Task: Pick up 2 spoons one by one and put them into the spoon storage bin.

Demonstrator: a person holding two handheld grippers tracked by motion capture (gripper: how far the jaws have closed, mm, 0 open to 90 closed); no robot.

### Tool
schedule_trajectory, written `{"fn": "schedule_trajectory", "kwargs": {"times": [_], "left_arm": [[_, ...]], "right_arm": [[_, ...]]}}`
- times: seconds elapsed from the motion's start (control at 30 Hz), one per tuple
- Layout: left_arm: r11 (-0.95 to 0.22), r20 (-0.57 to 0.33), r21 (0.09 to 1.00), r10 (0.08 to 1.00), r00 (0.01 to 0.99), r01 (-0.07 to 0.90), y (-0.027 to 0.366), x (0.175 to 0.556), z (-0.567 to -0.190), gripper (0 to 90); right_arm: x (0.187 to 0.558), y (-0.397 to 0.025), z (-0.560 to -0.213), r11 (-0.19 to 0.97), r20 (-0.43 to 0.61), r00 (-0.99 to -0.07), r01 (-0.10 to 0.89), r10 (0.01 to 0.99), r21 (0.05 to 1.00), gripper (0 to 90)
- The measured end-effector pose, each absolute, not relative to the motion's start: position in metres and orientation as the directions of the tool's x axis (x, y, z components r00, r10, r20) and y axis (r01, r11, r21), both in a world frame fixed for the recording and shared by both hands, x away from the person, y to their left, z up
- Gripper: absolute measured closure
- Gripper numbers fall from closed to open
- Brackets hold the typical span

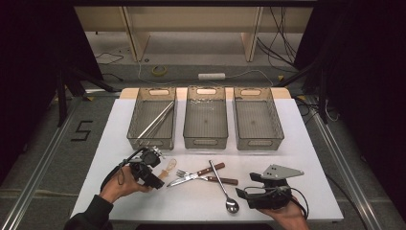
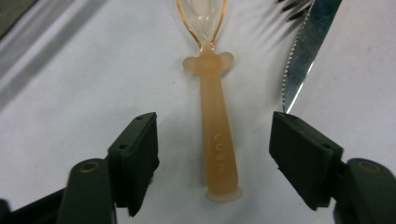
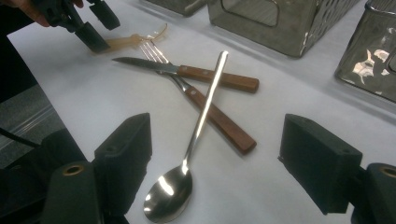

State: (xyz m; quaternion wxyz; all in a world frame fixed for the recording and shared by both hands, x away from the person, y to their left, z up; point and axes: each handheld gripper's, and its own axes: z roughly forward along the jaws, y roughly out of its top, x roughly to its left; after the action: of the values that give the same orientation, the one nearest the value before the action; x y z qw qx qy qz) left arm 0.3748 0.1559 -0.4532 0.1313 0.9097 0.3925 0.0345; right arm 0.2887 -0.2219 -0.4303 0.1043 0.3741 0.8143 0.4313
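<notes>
My left gripper [image 2: 215,133] is open, low over the white table, its jaws on either side of the handle of a translucent orange plastic spoon [image 2: 217,154] without touching it. In the high view this left gripper [image 1: 159,178] is at the front left, by the orange spoon [image 1: 170,166]. My right gripper [image 3: 219,140] is open and holds nothing; it faces a metal spoon [image 3: 196,135] that lies across a wooden-handled fork [image 3: 212,112] and knife [image 3: 187,71]. The right gripper [image 1: 245,185] is at the front right, near the metal spoon's [image 1: 225,189] bowl.
Three grey mesh bins stand in a row at the back: the left bin [image 1: 152,117] holds long metal sticks, while the middle bin [image 1: 206,117] and the right bin [image 1: 257,119] look bare. The knife's serrated blade [image 2: 303,51] lies close to my left gripper's right jaw.
</notes>
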Motion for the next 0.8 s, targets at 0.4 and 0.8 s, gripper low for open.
{"fn": "schedule_trajectory", "kwargs": {"times": [0.4,0.8], "left_arm": [[-0.690,-0.008,0.239,0.702,0.712,0.683,0.1543,0.3719,-0.4623,60.3],[-0.698,-0.016,0.287,0.682,0.732,0.656,0.1568,0.3708,-0.4625,74.2]], "right_arm": [[0.2879,-0.2189,-0.4307,0.367,0.140,-0.706,0.514,0.694,0.775,26.4],[0.2867,-0.2160,-0.4308,0.379,0.132,-0.710,0.513,0.692,0.770,26.6]]}}
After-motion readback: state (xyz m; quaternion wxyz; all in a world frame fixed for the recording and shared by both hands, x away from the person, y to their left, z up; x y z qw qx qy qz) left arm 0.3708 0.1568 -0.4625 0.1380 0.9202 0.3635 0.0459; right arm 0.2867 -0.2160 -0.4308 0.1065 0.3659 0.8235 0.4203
